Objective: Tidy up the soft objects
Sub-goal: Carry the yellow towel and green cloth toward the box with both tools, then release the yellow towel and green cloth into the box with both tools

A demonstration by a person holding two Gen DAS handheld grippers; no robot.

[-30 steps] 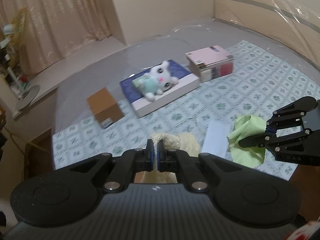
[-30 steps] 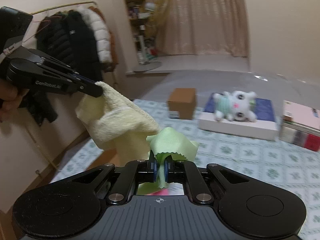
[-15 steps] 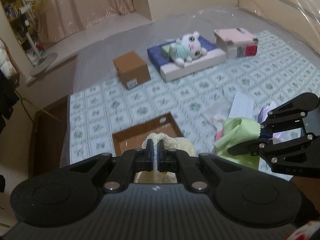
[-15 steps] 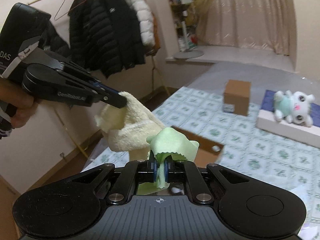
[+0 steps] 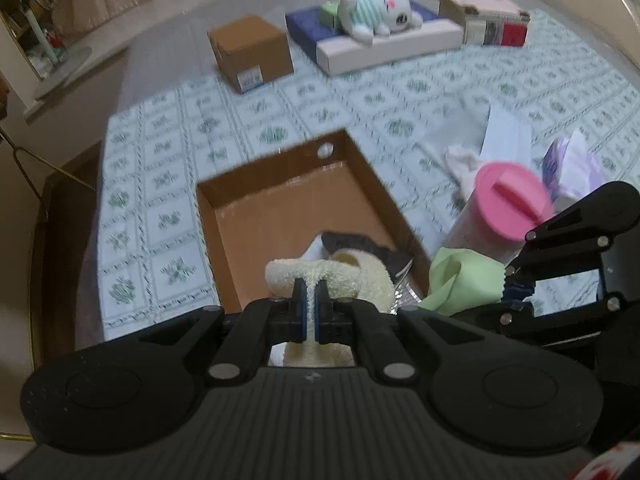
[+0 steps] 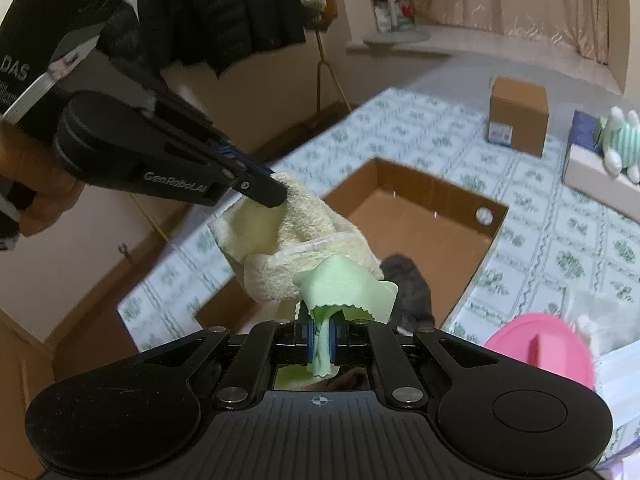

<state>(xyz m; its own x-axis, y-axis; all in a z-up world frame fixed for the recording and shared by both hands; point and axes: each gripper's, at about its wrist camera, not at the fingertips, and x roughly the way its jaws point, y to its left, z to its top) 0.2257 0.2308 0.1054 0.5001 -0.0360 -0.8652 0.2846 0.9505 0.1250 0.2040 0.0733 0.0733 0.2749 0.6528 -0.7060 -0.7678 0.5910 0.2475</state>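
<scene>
My left gripper (image 5: 310,294) is shut on a cream terry towel (image 5: 360,276), which hangs over the near end of an open brown cardboard box (image 5: 280,216). From the right wrist view the same left gripper (image 6: 276,196) pinches the towel (image 6: 292,236) above the box (image 6: 420,220). My right gripper (image 6: 320,332) is shut on a light green cloth (image 6: 348,292); in the left wrist view that cloth (image 5: 460,284) hangs at the box's right rim. A dark grey soft item (image 6: 408,284) lies inside the box.
A pink-lidded jar (image 5: 508,204) stands right of the box, with white cloths and packets behind it. Farther back are a small brown carton (image 5: 250,54), a plush toy (image 5: 376,8) on a flat box, and a pink book box (image 5: 480,16). Coats (image 6: 224,4) hang left.
Both grippers came down and toward the open box with their cloths still held. The box now fills the middle of both views, and the pink jar has come into sight.
</scene>
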